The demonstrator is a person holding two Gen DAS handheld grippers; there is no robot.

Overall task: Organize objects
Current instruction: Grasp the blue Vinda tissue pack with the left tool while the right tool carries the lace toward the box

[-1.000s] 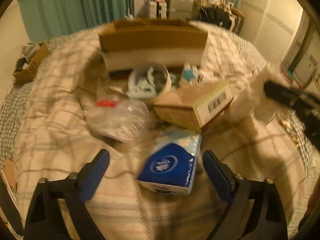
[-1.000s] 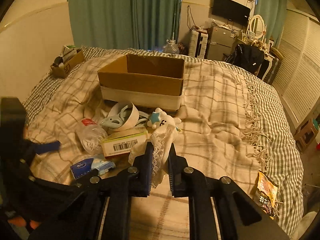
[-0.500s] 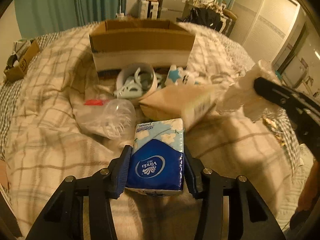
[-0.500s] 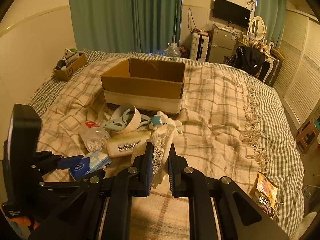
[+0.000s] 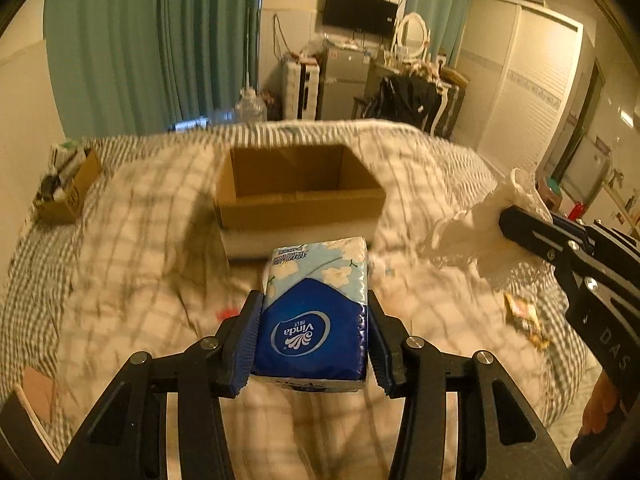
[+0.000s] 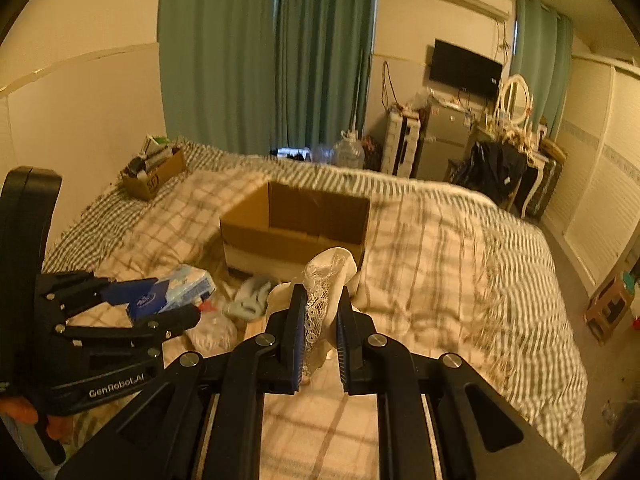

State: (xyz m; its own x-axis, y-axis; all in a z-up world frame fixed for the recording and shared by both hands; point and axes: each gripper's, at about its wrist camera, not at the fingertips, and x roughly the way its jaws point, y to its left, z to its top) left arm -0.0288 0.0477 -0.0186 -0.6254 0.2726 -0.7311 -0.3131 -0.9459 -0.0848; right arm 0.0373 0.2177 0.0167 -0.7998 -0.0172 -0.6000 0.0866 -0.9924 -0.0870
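My left gripper [image 5: 312, 340] is shut on a blue and white Vinda tissue pack [image 5: 316, 304] and holds it in the air, short of the open cardboard box [image 5: 300, 196] on the bed. The pack also shows in the right wrist view [image 6: 172, 290]. My right gripper [image 6: 318, 328] is shut on a white lace cloth [image 6: 326, 280], held above the bed in front of the box [image 6: 296, 232]. The cloth [image 5: 480, 236] hangs at the right in the left wrist view.
A clear plastic bottle [image 6: 212, 330], a pale blue item [image 6: 250, 296] and other clutter lie on the plaid blanket [image 6: 440, 280] before the box. A small cardboard tray [image 5: 66, 192] sits at the bed's far left. A snack packet [image 5: 524, 320] lies at the right.
My left gripper closed on the tissue pack and lifted it off the bed toward the box. My right gripper rose with the lace cloth still in it.
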